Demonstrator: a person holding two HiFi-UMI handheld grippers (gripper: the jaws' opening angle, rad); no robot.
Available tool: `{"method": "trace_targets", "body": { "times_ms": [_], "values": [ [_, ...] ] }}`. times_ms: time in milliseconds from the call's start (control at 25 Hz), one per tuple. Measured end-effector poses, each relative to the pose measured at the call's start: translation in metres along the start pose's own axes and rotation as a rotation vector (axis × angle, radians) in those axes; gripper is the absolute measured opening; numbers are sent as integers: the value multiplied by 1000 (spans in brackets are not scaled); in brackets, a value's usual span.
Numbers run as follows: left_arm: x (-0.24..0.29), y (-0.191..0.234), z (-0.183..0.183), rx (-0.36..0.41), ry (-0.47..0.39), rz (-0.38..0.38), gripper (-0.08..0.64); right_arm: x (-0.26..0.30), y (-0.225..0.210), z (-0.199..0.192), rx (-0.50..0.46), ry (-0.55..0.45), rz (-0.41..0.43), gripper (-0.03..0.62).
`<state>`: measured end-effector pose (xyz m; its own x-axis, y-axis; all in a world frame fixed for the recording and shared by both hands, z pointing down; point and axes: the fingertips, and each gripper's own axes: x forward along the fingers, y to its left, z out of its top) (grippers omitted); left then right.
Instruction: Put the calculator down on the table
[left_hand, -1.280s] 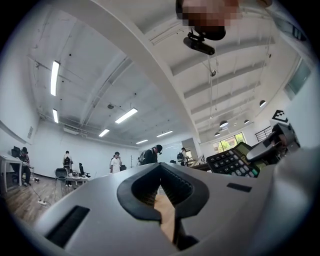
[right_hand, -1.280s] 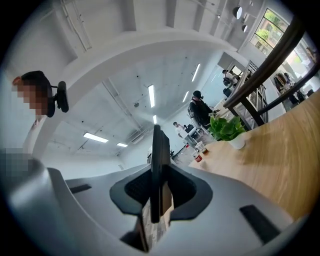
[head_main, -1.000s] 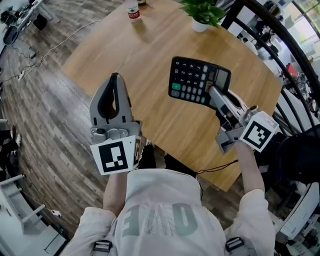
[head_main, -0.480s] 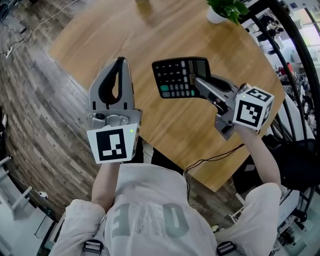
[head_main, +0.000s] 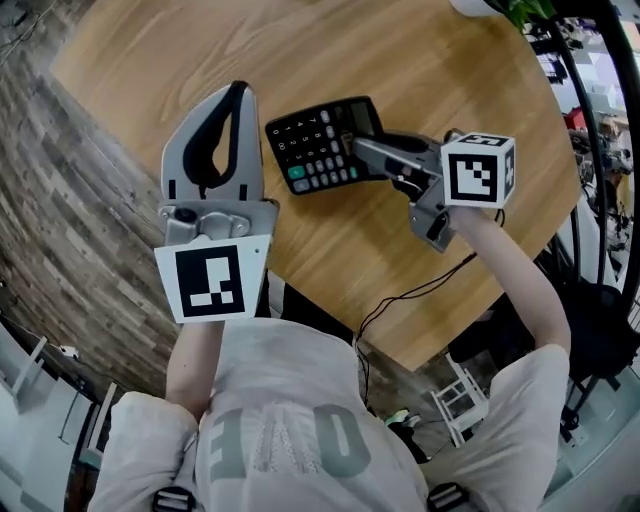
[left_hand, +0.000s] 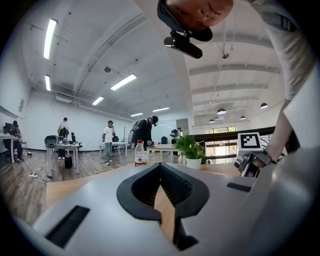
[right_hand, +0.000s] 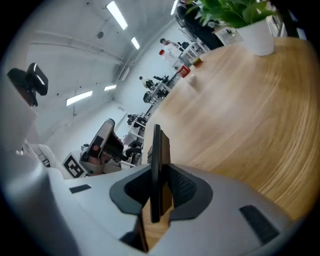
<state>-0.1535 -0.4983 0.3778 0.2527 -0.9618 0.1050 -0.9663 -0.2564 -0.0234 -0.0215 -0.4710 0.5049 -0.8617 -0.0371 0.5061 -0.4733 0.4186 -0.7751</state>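
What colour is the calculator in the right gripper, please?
The calculator is black with one green key; head view shows it best.

A potted plant (left_hand: 190, 149) stands mid-room, with a red-labelled bottle (left_hand: 140, 154) at its nine o'clock. Farther toward nine, people (left_hand: 108, 141) stand among desks (left_hand: 65, 146). Strip lights (left_hand: 123, 81) run overhead at eleven.

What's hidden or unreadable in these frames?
- Head view: whether the calculator rests on the table; the steep downward angle hides any gap.
- Head view: calculator display, partly covered by the right tool.
- Head view: plant, cut off by the top edge.
- Left gripper view: bottle label, too small.
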Motion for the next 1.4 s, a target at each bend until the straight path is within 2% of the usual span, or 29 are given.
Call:
{"method": "trace_targets", "body": {
  "times_ms": [120, 240, 560, 1400],
  "values": [
    [2, -1, -15, 10, 33, 3, 9, 13, -21, -8, 77, 24, 14, 81],
    [3, -2, -22, 12, 40, 6, 9, 16, -32, -14, 100, 35, 5, 81],
    [5, -7, -33, -1, 57, 6, 9, 21, -39, -18, 93, 65, -4, 83],
    [-3, -12, -34, 20, 52, 7, 9, 22, -51, -22, 36, 79, -124, 97]
  ]
}}
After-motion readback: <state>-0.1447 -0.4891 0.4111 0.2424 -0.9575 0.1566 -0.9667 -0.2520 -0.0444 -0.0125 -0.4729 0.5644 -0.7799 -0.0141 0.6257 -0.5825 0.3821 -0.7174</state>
